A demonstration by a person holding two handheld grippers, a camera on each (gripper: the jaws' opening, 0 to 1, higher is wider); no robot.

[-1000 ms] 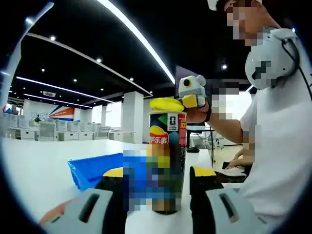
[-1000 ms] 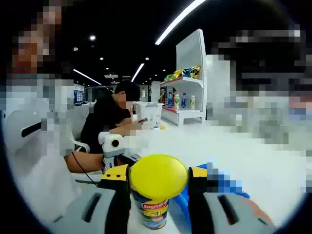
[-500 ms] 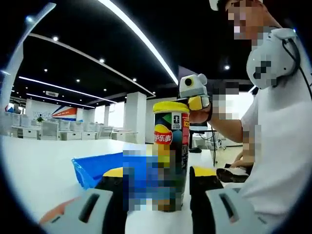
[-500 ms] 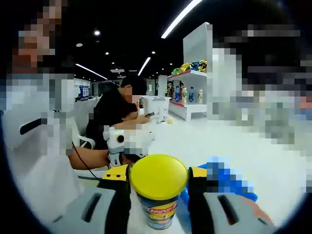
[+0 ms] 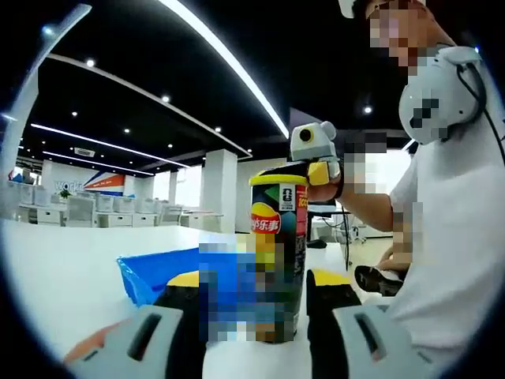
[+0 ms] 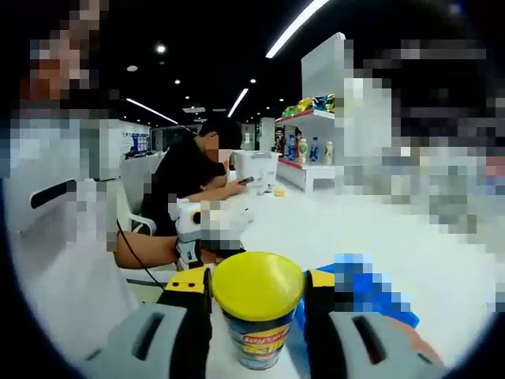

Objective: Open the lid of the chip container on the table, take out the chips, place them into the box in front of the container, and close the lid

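Yellow lid (image 6: 257, 285) gripped by right tool (image 6: 257, 294) atop chip container (image 5: 278, 253), left tool (image 5: 256, 296) clamping it.

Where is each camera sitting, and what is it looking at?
Left gripper view: sits low on the left gripper, looks sideways at the chip container; the person's sleeve and the right gripper at the lid show.
Right gripper view: sits on the right gripper, looks down on the yellow lid; the person's arm shows.
Shared: container, lid, blue box.

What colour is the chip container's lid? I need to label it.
Yellow lid, shown best in the right gripper view.
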